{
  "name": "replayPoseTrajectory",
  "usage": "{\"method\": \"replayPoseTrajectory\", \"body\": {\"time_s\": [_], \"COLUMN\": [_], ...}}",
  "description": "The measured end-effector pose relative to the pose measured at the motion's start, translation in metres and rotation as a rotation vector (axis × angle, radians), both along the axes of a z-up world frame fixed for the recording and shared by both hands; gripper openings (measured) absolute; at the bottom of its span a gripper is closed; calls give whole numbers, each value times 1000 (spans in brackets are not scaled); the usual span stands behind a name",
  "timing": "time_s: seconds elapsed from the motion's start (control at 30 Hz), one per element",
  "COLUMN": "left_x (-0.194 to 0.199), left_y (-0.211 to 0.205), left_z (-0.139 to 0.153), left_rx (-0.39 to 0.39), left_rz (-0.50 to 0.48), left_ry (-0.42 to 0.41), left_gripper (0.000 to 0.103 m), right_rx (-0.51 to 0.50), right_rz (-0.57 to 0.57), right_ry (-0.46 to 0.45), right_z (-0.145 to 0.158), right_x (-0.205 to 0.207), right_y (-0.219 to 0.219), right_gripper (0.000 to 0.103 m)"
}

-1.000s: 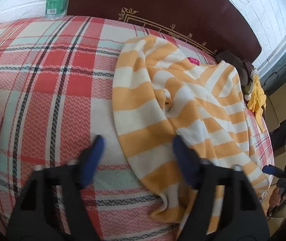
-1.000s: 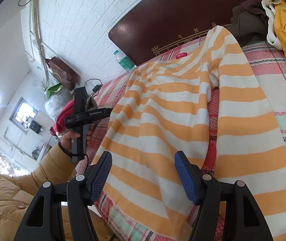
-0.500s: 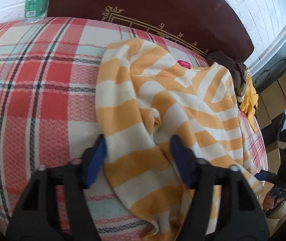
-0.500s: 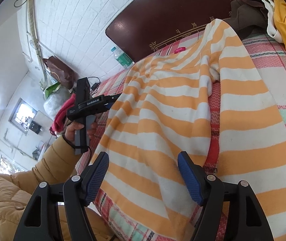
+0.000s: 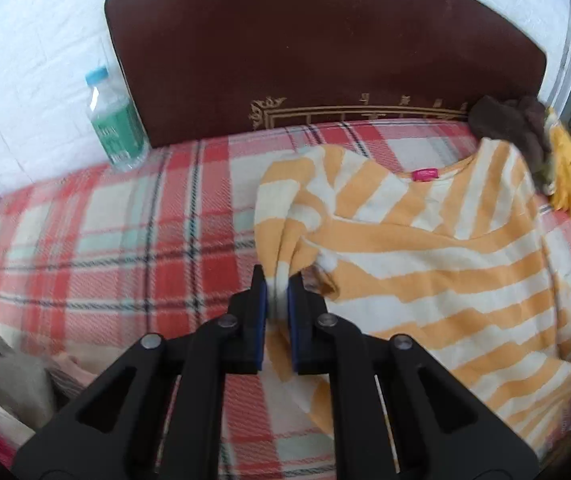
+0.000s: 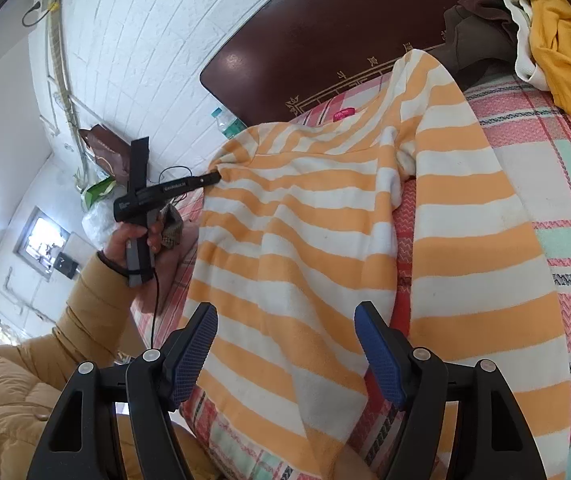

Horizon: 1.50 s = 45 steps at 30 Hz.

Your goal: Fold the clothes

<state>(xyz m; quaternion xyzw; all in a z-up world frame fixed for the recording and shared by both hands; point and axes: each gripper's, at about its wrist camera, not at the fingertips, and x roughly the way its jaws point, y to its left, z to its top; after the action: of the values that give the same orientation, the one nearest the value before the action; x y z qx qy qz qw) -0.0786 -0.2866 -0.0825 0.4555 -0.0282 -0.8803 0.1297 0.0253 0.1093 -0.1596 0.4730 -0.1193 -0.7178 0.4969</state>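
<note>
An orange-and-white striped sweater [image 5: 425, 248] lies spread on a plaid bed, with a pink label at its collar. My left gripper [image 5: 276, 300] is shut on a bunched fold of the sweater's left sleeve. In the right wrist view the sweater [image 6: 305, 220] drapes toward me, and the left gripper [image 6: 213, 177] pinches its far left edge. My right gripper [image 6: 287, 354] is open, with its blue pads either side of the sweater's lower hem, above the cloth.
The bed has a red plaid cover [image 5: 105, 248] and a dark headboard [image 5: 325, 48]. A water bottle [image 5: 115, 124] stands at the back left. A pile of brown and yellow clothes [image 6: 525, 32] lies at the back right.
My left gripper has moved in over the sleeve and closed on it. My right gripper has stayed open over the hem with little movement.
</note>
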Motion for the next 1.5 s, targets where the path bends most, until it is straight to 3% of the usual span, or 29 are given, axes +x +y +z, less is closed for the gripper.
{"method": "replayPoseTrajectory", "body": {"time_s": [0.07, 0.1, 0.17, 0.23, 0.3, 0.37, 0.5, 0.67, 0.83, 0.97, 1.0, 1.03, 1.07, 1.1, 1.13, 1.2, 1.37, 1.43, 1.5], "left_x": [-14, -18, -14, 2, 20, 45, 98, 159, 201, 209, 209, 207, 204, 201, 199, 198, 212, 213, 214], "left_y": [7, 7, -4, -22, -35, -32, -5, 39, 79, 102, 107, 109, 110, 109, 105, 98, 89, 93, 96], "left_z": [-7, -11, -17, -17, -15, -9, -8, -37, -66, -72, -73, -74, -74, -73, -72, -59, -2, -5, -7], "left_rx": [-190, -226, -135, 21, 148, 191, 300, 488, 601, 599, 599, 601, 605, 620, 647, 679, 755, 729, 703], "left_rz": [20, 28, 68, 141, 194, 175, 33, -123, -171, -184, -178, -169, -157, -141, -121, -107, -169, -176, -182], "left_ry": [-63, -85, -77, -49, -13, 34, 49, -14, -95, -62, -53, -52, -57, -59, -58, -22, 127, 121, 115], "left_gripper": [12, 13, 14, 26, 62, 74, 75, 75, 75, 75, 68, 59, 34, 17, 15, 12, 12, 12, 13], "right_rx": [-3, -5, -6, -5, -2, 6, 31, 81, 122, 128, 117, 107, 97, 85, 78, 47, -143, -193, -178], "right_rz": [4, 6, 8, 10, 14, 21, 54, 83, 97, 130, 138, 144, 149, 152, 148, 136, 113, 117, 113], "right_ry": [-4, -6, -6, -3, 0, -3, -10, -14, -17, -16, -19, -21, -20, -19, -20, -15, -19, -18, -7], "right_z": [-2, -2, -3, -3, -3, -4, -8, -14, -19, -22, -23, -25, -25, -26, -26, -22, 9, 19, 21], "right_x": [-1, -1, -2, -2, -2, -1, 5, 20, 33, 46, 48, 50, 52, 53, 53, 52, 48, 48, 48], "right_y": [-1, -1, -1, 1, 2, 3, 3, 5, 15, 17, 16, 14, 13, 11, 11, 13, 39, 48, 55], "right_gripper": [73, 73, 73, 73, 73, 73, 73, 73, 74, 73, 71, 58, 46, 26, 14, 9, 7, 7, 7]}}
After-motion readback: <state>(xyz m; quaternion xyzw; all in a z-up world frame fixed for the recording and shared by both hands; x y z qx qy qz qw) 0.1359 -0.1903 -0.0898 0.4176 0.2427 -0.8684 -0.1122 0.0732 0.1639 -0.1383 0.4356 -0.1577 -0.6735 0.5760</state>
